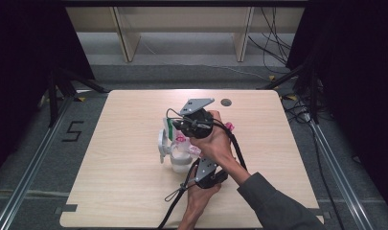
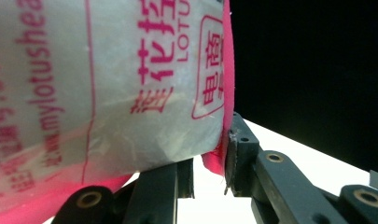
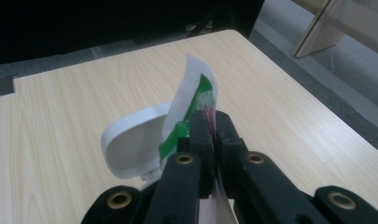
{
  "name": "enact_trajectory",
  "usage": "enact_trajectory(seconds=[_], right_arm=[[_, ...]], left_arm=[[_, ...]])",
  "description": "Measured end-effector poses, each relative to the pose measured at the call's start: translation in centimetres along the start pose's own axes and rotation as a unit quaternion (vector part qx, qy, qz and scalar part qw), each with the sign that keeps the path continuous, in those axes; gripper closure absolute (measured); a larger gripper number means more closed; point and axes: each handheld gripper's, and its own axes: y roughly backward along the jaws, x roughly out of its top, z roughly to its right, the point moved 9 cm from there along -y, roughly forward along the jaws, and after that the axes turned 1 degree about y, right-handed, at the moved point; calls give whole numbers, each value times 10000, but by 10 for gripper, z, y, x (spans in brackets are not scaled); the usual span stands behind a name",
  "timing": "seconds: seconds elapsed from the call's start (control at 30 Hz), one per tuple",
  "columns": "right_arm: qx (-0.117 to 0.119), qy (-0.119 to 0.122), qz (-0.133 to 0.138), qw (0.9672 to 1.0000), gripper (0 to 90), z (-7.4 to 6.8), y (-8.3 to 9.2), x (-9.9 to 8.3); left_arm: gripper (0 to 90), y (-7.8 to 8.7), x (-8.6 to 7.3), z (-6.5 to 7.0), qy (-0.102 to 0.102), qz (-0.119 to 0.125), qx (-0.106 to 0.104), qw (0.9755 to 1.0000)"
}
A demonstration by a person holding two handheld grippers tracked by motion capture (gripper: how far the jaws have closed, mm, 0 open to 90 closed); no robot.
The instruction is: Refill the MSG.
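1 pale wooden table (image 1: 124, 191) stands on grey floor (image 1: 28, 158), dark curtains (image 1: 19, 57) around.

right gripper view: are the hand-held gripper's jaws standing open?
No, the right hand-held gripper has its jaws pressed together on the thin edge of a white and green packet.

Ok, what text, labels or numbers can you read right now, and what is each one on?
"LOTU", cut off at the picture's top: pink print on the translucent bag in the left gripper view.
"mylotushea", cut off: pink print running up the same bag.
Pink Chinese characters, some boxed, on the bag: visible, but I cannot transcribe them reliably.
"5": dark mark on the grey floor left of the table.
Green-and-white sachet: no print legible.
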Motion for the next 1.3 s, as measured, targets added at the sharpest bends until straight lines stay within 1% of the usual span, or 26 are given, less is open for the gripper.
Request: enact_trajectory(seconds=[0.03, 0.07, 0.1, 0.13, 0.17, 0.2, 0.23, 0.27, 0.33, 0.37, 0.4, 0.43, 0.57, 0.6, 0.63, 0.87, 0.93, 0.97, 1.0, 1.03, 1.07, 1.13, 1.17, 1.2, 1.23, 1.3], right_arm=[[-2, 39, 47, 10000, 894, 0, 0, 1], [35, 42, 14, 10000, 894, 0, 1, 1], [25, 35, 48, 10000, 893, 1, 1, 2], [16, 115, 86, 9999, 894, 2, 1, 3], [31, 21, -2, 10000, 894, 0, 1, 1], [10, 102, 58, 9999, 893, 1, 0, 2], [47, 105, 29, 9999, 894, 1, 0, 2], [9, 20, 85, 10000, 893, 2, 1, 2], [11, 25, 67, 10000, 894, 2, 1, 2], [34, 117, 32, 9999, 894, 2, 0, 2], [10, 112, 52, 9999, 894, 2, 0, 2], [44, 89, 32, 9999, 894, 1, 1, 2], [-6, 12, 99, 10000, 894, 2, 2, 3], [-4, 86, 104, 9999, 893, 2, 1, 3], [-8, 27, 87, 10000, 894, 2, 1, 3], [31, 106, 123, 9999, 894, 2, 3, 4], [19, 83, 44, 10000, 893, 1, 1, 2], [23, 147, 34, 9999, 893, 2, 0, 2], [44, 115, 29, 9999, 893, 1, 1, 2], [33, 25, 73, 10000, 894, 1, 2, 3], [-3, 125, 155, 9998, 893, 2, 1, 4], [34, 61, 27, 10000, 893, 0, 1, 2], [-17, 120, 67, 9999, 893, 1, -1, 2], [-1, 100, 70, 9999, 893, 1, -1, 2], [23, 35, 79, 10000, 894, 1, 1, 3], [20, 48, 95, 9999, 893, 1, 1, 3]], left_arm=[[756, 0, 0, 0, 6, 6, -4, 10000], [756, -2, 2, -2, 9, 160, 134, 9998], [756, -2, 2, -1, 1, 133, 110, 9999], [756, -2, 2, -1, 6, 137, 107, 9998], [756, -2, 2, -1, 6, 132, 105, 9999], [756, -2, 2, -1, 15, 125, 86, 9999], [756, -2, 2, -2, -1, 131, 120, 9998], [756, -2, 2, -2, -6, 130, 117, 9998], [756, -3, 2, -1, 7, 132, 102, 9999], [756, -2, 1, -1, -7, 57, 61, 10000], [756, -2, 2, -1, 15, 139, 89, 9999], [756, -2, 2, -1, -10, 132, 109, 9999], [756, -2, 2, -2, -6, 131, 106, 9999], [755, -2, 2, -2, -2, 129, 104, 9999], [756, -2, 2, -2, -25, 108, 107, 9999], [756, -2, 3, -1, -20, 132, 95, 9999], [756, -3, 2, -1, -13, 110, 96, 9999], [756, -1, 1, -1, -26, 7, 28, 10000], [756, -2, 3, -1, -6, 145, 121, 9998], [756, -2, 3, -2, -24, 126, 112, 9999], [756, 0, 1, -1, -21, -5, -21, 10000], [756, -3, 2, -2, -23, 120, 120, 9999], [756, -2, 2, -1, -4, 129, 99, 9999], [756, -2, 2, -2, -5, 130, 111, 9999], [756, 0, 1, -2, -42, -12, 31, 10000], [756, 0, 2, -1, -13, 36, 16, 10000]])
